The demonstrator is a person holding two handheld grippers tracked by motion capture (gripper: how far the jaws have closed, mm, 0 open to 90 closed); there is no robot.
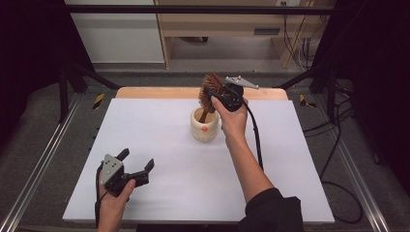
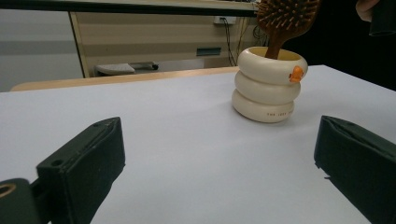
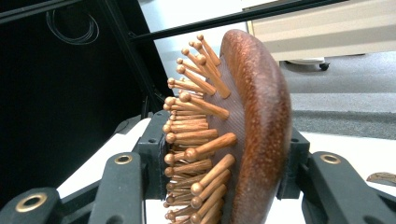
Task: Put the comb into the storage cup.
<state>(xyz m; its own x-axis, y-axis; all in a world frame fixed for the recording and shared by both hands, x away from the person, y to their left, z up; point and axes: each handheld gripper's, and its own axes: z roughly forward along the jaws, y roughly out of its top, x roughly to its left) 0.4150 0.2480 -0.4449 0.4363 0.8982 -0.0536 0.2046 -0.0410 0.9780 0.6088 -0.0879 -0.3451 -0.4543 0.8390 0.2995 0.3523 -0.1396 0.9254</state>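
1. The right gripper [image 1: 212,93] has its fingers [image 3: 154,154] clamped on the head of the hairbrush [image 1: 211,87].
2. The hairbrush stands handle-down in the cup [image 1: 204,124] mid-counter [image 1: 159,135].
3. The left gripper [image 1: 138,164] rests near the counter's front, fingers [image 2: 84,163] wide, holding nothing, well apart from the cup.

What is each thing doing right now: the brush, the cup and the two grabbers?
Brown wooden hairbrush: upright, handle down in the cup, head clamped.
Cream ringed ceramic cup: upright on the table, holding the brush.
Right gripper: shut on the brush head.
Left gripper: open, empty.
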